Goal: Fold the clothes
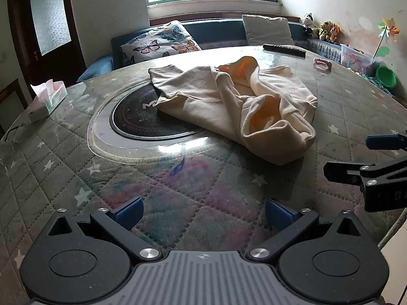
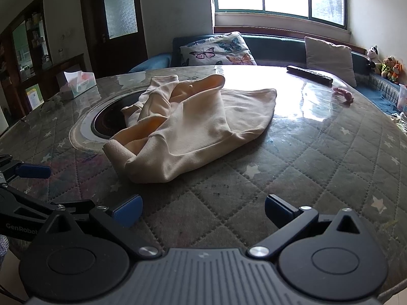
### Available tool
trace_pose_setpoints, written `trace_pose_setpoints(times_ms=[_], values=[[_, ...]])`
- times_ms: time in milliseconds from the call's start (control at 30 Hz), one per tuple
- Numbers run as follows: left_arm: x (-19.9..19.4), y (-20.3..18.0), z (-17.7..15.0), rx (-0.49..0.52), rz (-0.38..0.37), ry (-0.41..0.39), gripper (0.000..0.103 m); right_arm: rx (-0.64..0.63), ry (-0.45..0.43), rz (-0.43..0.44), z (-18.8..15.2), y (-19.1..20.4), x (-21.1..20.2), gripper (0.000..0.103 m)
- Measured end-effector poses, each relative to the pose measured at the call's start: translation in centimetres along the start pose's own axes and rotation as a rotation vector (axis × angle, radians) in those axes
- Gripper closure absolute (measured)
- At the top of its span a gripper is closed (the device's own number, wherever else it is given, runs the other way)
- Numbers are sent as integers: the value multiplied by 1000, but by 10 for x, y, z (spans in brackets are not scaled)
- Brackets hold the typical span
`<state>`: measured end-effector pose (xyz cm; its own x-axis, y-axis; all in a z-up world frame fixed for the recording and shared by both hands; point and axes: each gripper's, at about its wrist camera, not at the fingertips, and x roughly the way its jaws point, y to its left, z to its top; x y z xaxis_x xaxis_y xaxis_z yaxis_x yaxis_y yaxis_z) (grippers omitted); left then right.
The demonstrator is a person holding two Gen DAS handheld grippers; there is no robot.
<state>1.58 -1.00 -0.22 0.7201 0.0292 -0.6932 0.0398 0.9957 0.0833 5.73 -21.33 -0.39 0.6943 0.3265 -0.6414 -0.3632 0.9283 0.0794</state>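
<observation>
A cream garment (image 1: 229, 106) lies crumpled on the round table, partly over the dark hob ring in the middle; it also shows in the right wrist view (image 2: 193, 124). My left gripper (image 1: 203, 213) is open and empty, above the table short of the garment's near edge. My right gripper (image 2: 203, 211) is open and empty, also short of the garment. The right gripper shows at the right edge of the left wrist view (image 1: 366, 157), and the left gripper at the left edge of the right wrist view (image 2: 33, 171).
The table (image 1: 76, 178) has a quilted star cover under glass, with a dark hob ring (image 1: 132, 117). A tissue box (image 1: 48, 99) stands at the left, a remote control (image 1: 283, 49) and a pink item (image 1: 322, 63) at the far side. A sofa with cushions lies behind.
</observation>
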Motion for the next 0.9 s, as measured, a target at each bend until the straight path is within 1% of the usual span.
trace_pose_setpoints(times_ms=[533,700,900], values=[[6,6,15,7,11,-7,0,-14,0,8,12,1,7,0],[6,12,23,7,22,-18,0,-27,-5,7,19,0,8,0],[3,24,39,0,32,-46,0,-59,-6,32,31,-2,8,0]])
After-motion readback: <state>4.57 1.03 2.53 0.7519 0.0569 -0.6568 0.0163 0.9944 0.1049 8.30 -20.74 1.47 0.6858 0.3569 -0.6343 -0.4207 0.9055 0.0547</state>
